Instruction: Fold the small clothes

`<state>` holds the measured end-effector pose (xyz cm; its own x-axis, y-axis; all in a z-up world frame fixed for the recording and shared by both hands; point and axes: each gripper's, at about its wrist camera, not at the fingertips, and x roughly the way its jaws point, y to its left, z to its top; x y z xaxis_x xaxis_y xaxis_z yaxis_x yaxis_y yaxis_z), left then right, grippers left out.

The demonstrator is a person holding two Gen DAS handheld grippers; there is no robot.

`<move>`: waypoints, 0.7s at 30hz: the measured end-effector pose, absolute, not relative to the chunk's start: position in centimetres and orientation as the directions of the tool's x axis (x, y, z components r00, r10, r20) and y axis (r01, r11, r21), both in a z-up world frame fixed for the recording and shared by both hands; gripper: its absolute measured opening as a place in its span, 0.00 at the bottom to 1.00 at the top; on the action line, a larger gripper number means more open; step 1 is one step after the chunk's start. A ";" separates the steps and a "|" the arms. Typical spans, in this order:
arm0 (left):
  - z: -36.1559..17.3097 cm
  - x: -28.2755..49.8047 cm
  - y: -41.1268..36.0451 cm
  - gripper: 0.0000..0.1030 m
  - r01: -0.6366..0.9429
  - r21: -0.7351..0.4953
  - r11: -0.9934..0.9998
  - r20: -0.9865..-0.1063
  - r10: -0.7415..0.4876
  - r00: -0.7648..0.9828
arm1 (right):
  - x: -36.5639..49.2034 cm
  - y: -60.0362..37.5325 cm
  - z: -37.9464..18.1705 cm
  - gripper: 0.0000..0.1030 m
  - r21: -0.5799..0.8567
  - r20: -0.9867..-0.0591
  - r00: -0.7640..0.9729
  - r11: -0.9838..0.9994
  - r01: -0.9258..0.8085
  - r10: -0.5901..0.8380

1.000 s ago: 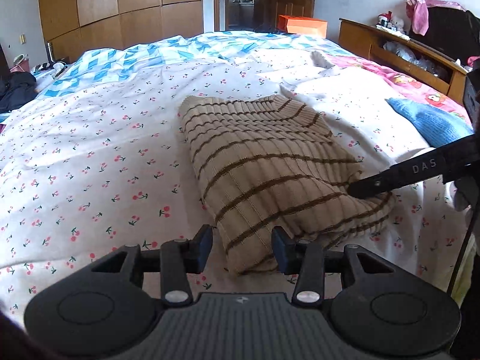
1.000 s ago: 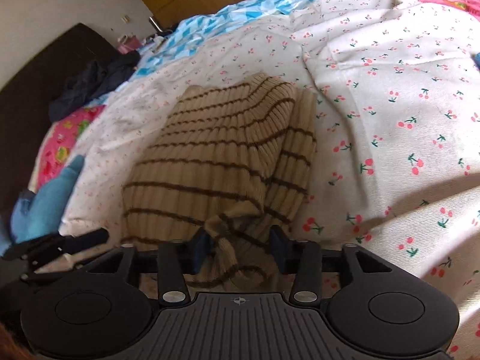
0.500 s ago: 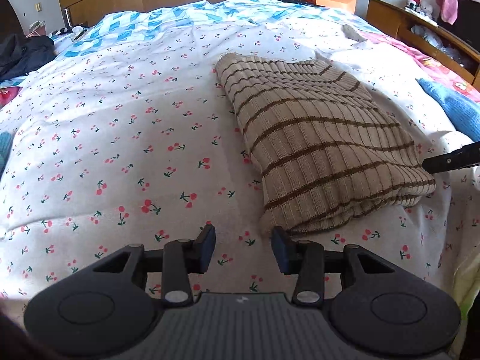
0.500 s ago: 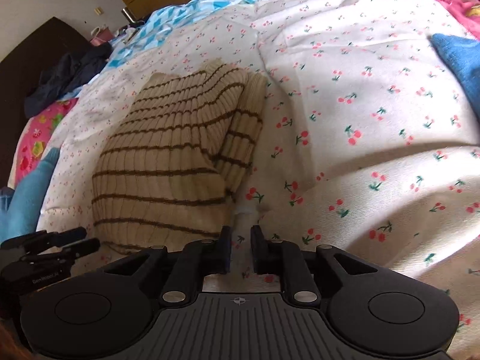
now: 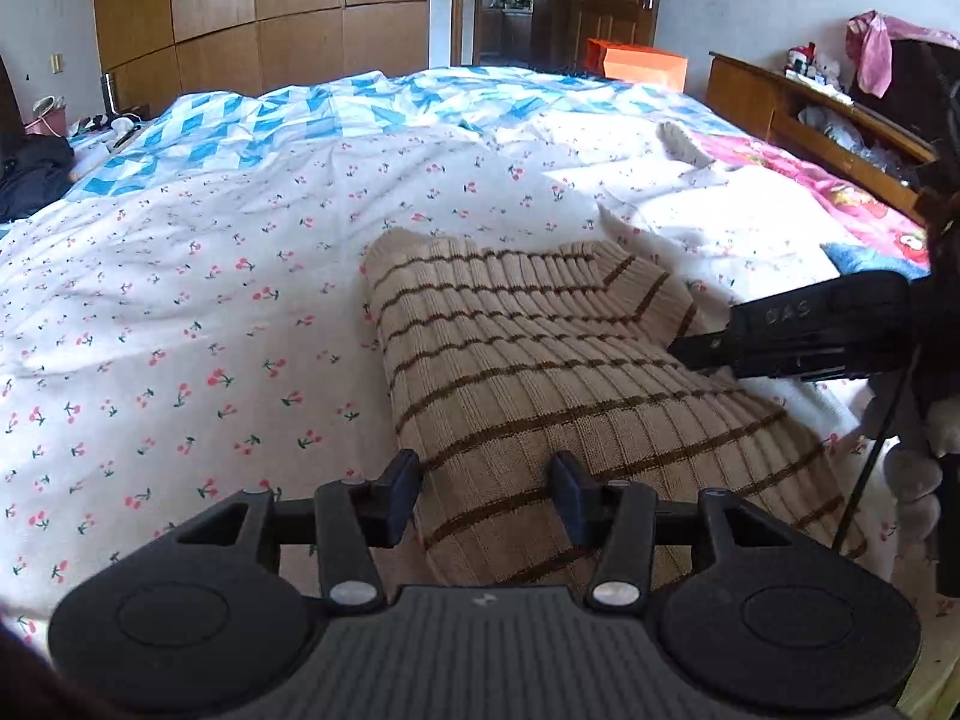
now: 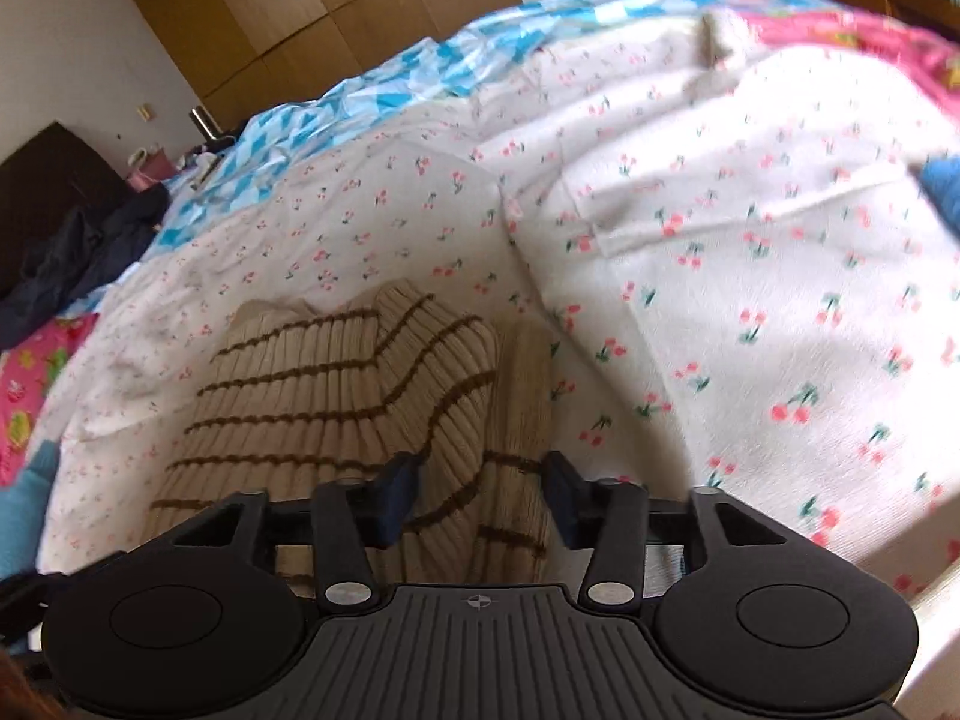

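A beige ribbed sweater with brown stripes (image 5: 540, 384) lies folded on the cherry-print bedsheet (image 5: 180, 324). My left gripper (image 5: 486, 495) is open, its jaws on either side of the sweater's near edge. My right gripper (image 6: 480, 495) is open too, its jaws straddling a bunched fold of the sweater (image 6: 360, 396) at its near end. In the left wrist view the right gripper (image 5: 708, 354) reaches in from the right and touches the sweater's right side.
A blue cloth (image 5: 870, 261) and pink bedding (image 5: 798, 180) lie at the right. A wooden headboard shelf (image 5: 816, 114) stands behind them. Dark clothes (image 6: 78, 252) lie at the far left. A blue patterned quilt (image 5: 300, 114) covers the far bed.
Both grippers moved back onto the sweater from a withdrawn position. The right gripper, shut half a second ago, has opened around the sweater's end. The left gripper stayed open.
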<state>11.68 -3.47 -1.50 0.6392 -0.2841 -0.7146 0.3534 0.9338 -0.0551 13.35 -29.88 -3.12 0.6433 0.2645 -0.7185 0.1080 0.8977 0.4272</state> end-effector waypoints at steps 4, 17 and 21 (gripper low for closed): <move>-0.8 10.9 -2.5 0.52 0.357 -0.103 0.928 -0.697 -0.323 0.640 | 10.2 -31.8 -2.1 0.04 0.449 -0.681 0.693 0.883 0.138 0.238; -0.3 12.3 -0.6 0.69 0.297 -0.221 0.929 -0.689 -0.364 0.627 | 9.1 -33.2 -3.1 0.31 0.535 -0.691 0.667 0.818 0.211 0.280; -0.1 12.9 0.1 0.70 0.288 -0.329 0.900 -0.666 -0.437 0.605 | 8.4 -33.9 -2.2 0.68 0.631 -0.617 0.703 0.755 0.175 0.353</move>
